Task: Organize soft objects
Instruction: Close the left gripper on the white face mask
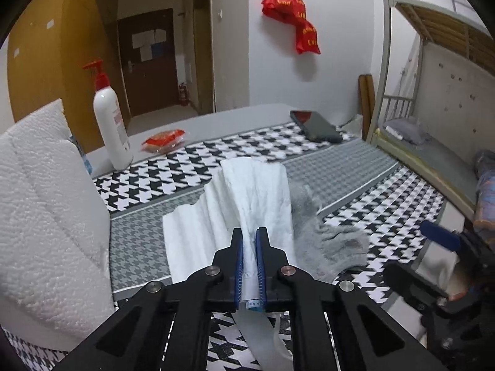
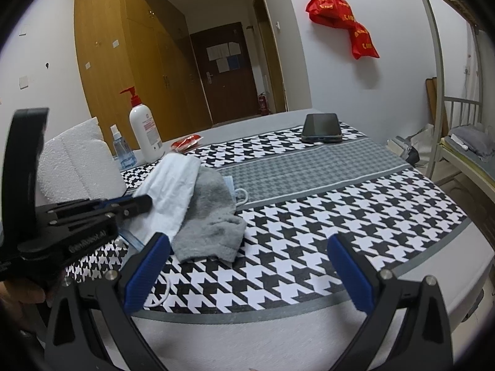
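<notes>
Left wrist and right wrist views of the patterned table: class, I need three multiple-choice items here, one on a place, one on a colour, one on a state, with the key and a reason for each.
1. Where does the phone lie?
A. on the far part of the table
B. under the grey sock
C. beside the pump bottle

2. What colour is the pump on the white bottle?
A. blue
B. red
C. black

3. How does the left gripper stand?
A. open above the table
B. shut on the grey sock
C. shut on the white cloth

Key: 1 A, it lies far across the checked table cover. 2 B, the pump head is red. 3 C, its fingers pinch the white cloth; the grey sock lies alongside.
</notes>
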Motion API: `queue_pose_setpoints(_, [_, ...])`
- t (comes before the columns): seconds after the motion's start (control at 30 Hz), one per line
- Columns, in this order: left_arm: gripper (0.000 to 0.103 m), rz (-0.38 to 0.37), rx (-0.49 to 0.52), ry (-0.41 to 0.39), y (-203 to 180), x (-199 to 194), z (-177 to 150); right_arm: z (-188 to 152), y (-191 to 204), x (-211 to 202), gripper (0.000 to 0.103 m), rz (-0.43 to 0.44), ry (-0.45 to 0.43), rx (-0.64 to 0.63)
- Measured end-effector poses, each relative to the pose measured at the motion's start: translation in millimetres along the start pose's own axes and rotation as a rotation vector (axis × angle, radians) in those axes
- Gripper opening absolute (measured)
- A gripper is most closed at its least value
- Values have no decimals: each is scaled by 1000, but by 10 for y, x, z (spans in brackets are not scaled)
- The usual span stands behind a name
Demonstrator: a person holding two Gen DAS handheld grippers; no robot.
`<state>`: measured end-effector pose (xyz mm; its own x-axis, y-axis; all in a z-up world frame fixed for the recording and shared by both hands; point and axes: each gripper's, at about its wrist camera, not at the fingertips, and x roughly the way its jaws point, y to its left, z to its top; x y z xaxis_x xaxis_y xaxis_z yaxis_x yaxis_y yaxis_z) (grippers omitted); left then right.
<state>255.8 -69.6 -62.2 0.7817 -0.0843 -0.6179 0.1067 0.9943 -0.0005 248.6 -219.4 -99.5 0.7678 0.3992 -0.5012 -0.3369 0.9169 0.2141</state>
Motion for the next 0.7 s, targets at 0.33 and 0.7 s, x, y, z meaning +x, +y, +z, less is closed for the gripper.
queue_pose_setpoints(0.33, [9,-29,-11,-50,84,-391,-3,-9,14,-27,103,7,0,3])
queue_pose_setpoints(0.7, [40,-37,-28,14,101,-224,-107,-26,50,-5,103,17,17,3])
